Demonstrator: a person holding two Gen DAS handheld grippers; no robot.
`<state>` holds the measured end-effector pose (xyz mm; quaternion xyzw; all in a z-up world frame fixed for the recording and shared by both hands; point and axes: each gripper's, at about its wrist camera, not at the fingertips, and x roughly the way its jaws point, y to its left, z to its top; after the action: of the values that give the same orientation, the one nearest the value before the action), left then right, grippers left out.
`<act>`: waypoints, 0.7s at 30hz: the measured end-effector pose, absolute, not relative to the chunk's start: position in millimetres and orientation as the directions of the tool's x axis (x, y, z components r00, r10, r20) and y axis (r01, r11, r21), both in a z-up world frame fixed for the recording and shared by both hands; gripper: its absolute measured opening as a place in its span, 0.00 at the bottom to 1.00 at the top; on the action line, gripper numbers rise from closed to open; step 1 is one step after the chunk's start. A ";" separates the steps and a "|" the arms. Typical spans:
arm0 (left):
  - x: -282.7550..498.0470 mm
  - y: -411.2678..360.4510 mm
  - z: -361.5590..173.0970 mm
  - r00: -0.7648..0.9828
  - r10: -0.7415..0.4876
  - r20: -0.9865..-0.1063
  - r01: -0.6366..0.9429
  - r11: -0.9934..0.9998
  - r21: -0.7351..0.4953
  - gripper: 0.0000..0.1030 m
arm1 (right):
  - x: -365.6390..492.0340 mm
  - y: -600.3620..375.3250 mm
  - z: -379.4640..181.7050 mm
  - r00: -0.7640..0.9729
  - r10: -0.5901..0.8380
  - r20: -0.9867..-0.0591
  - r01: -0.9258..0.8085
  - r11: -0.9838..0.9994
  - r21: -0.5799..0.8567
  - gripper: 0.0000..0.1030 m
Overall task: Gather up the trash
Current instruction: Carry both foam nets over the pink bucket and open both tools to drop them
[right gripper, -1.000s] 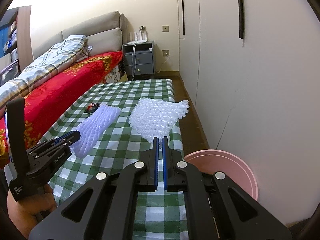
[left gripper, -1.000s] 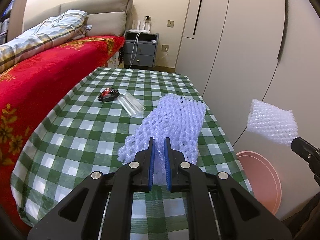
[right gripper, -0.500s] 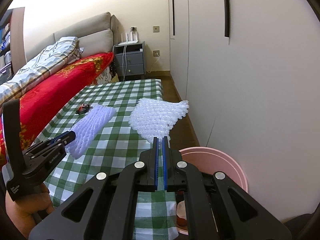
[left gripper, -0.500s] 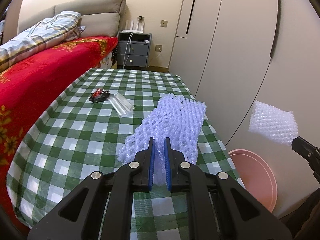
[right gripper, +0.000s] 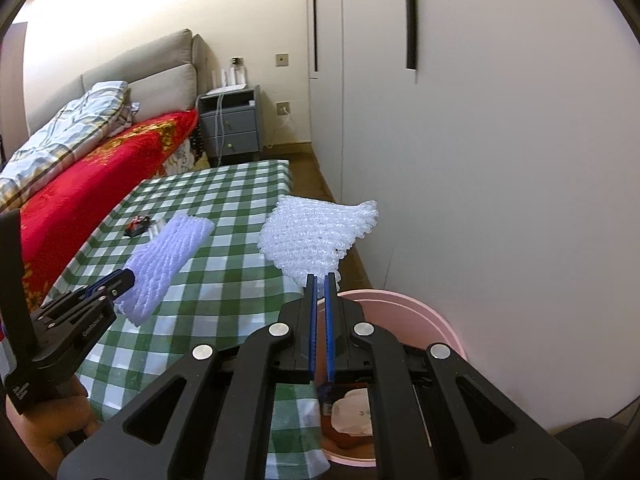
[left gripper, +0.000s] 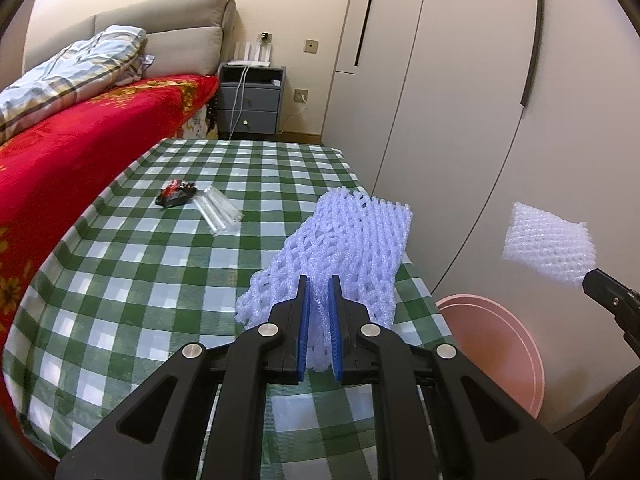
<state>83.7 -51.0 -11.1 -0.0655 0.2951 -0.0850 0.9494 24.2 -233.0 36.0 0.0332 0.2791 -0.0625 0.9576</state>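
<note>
Right wrist view: my right tool (right gripper: 319,280) clamps white net (right gripper: 316,234) over bin (right gripper: 436,316); left tool (left gripper: 319,284) clamps purple net (left gripper: 352,240). Bin holds some trash; wrapper (left gripper: 220,210) left on surface (left gripper: 120,272).

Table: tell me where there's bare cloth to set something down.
Bare checked tablecloth runs along the bed side, nearer than the clear wrapper and dark red item, and across the far end. The wardrobe-side edge sits under the held purple foam net.

A green-checked table (left gripper: 120,280) bears a clear packet (left gripper: 219,213) and a black-red item (left gripper: 176,197).
</note>
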 end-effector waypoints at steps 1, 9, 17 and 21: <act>83.2 -52.5 -10.7 0.811 -0.204 -0.548 0.127 0.976 -0.176 0.09 | 24.0 -235.0 35.9 0.836 -0.112 -0.538 0.150 0.988 0.026 0.04; 85.5 -76.2 -15.0 0.796 -0.249 -0.552 0.178 0.967 -0.180 0.09 | 19.5 -257.2 37.2 0.823 -0.207 -0.530 0.261 0.965 0.029 0.04; 92.6 -114.7 -21.1 0.767 -0.310 -0.561 0.242 0.951 -0.194 0.09 | 18.1 -279.5 29.7 0.792 -0.264 -0.551 0.333 0.942 0.027 0.04; 95.9 -141.6 -27.8 0.742 -0.353 -0.570 0.290 0.936 -0.201 0.09 | 17.1 -290.6 24.9 0.775 -0.290 -0.561 0.369 0.929 0.029 0.04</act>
<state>95.9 -141.6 -27.8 -0.0495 0.3152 -0.1725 0.9319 17.1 -290.6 24.9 0.0687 0.2859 -0.1755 0.9395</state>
